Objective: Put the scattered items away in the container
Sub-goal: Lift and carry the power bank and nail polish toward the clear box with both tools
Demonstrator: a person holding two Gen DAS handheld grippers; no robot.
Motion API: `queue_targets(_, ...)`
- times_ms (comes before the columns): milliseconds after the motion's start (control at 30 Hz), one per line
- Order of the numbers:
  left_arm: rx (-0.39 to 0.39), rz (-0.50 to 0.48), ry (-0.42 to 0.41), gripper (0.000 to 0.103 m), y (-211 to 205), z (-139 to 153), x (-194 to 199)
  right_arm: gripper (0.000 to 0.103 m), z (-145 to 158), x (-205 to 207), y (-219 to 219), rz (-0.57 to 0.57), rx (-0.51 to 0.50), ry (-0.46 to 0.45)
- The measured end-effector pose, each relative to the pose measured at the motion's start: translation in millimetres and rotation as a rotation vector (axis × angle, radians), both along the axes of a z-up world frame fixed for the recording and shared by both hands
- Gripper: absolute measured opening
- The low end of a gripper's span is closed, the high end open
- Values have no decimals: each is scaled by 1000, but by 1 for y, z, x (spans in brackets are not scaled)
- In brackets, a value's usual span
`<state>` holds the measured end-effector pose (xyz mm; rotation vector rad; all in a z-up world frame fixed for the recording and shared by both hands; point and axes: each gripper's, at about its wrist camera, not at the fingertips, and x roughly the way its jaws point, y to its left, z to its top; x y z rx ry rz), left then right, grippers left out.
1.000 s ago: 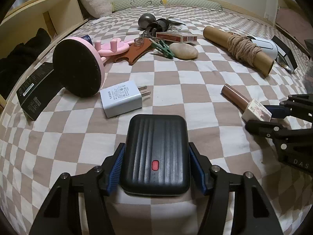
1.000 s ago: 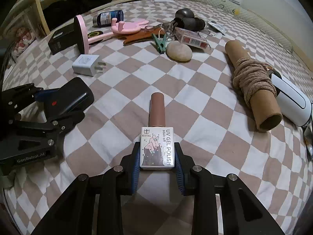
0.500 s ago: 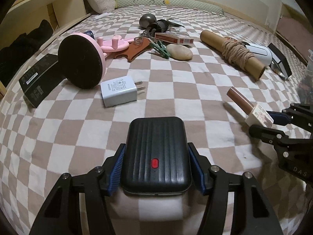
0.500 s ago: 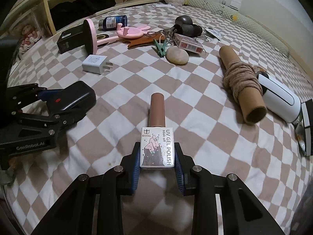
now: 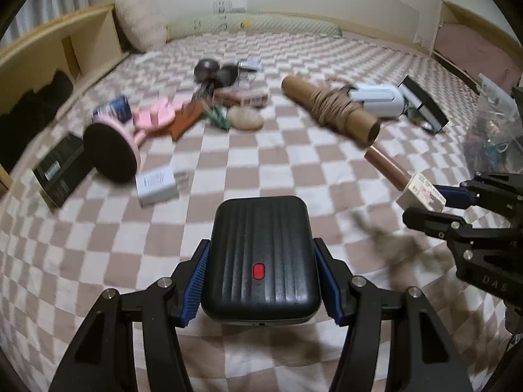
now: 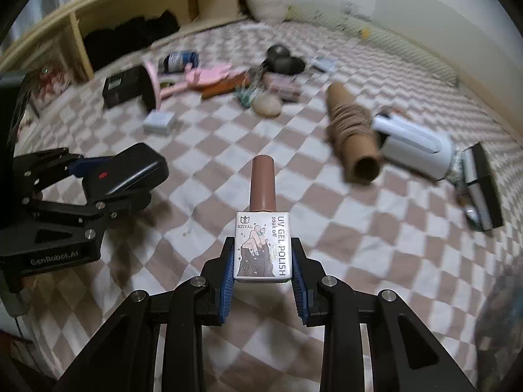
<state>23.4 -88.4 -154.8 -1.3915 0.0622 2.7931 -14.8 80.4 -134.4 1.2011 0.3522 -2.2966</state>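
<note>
My left gripper (image 5: pixel 261 261) is shut on a black ribbed power bank (image 5: pixel 261 254) with a red button and holds it above the checkered bed. It also shows at the left of the right wrist view (image 6: pixel 127 170). My right gripper (image 6: pixel 263 254) is shut on a UV gel polish bottle (image 6: pixel 263 228) with a brown cap, held above the bed. That bottle also shows at the right of the left wrist view (image 5: pixel 412 183). No container is clearly in view.
Scattered on the bed: a white charger (image 5: pixel 157 186), pink round mirror (image 5: pixel 111 153), black box (image 5: pixel 59 170), stone (image 5: pixel 245 119), cardboard tube wound with rope (image 5: pixel 333 111), white mouse (image 5: pixel 379 99), clear bag (image 5: pixel 493 130). A wooden shelf (image 6: pixel 98 23) lines the left.
Both grippers have risen and pulled back from the bed with their loads. The scattered items look farther away and blurred.
</note>
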Motion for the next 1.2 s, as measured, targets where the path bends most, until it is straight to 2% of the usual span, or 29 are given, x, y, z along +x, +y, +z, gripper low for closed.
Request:
queue_targets(200,-24,-28,80,60,24,53,0,31,53,1,31,-66,-37,87)
queue_targets(467,-18,-91,180,60,69,126,-5,31,119,7,80,-165,-58,195)
queue_targets(767,-35,-183,282,60,126,193,-9,31,173,18,136,-268,-78,300)
queue_targets(1000,-25,-258,321,60,178,218,-15,31,196,34,193,-374,-90,354)
queue_targets(1200,-18,-347,311,60,240,218,-22,31,190,41,252,-494,-106,340)
